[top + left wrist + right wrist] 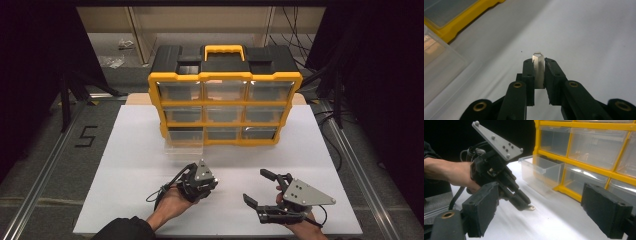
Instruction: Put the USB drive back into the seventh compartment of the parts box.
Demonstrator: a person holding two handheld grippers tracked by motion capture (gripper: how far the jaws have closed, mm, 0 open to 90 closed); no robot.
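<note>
A person's left tool is closed on a small silver metal piece, flat and narrow, pale and shiny, with a thin wire loop at its far end. In the left gripper view the piece stands upright between the two black pads, its looped tip poking just past them, above the white tabletop. In the right gripper view the left tool points down at the tabletop with the silver tip at or just above the surface. Just beyond it a clear plastic drawer stands pulled out from the bottom left slot of a yellow and black storage cabinet. The right tool rests near the front edge of the tabletop, well apart from the left one, its pads spread wide with nothing between them
</note>
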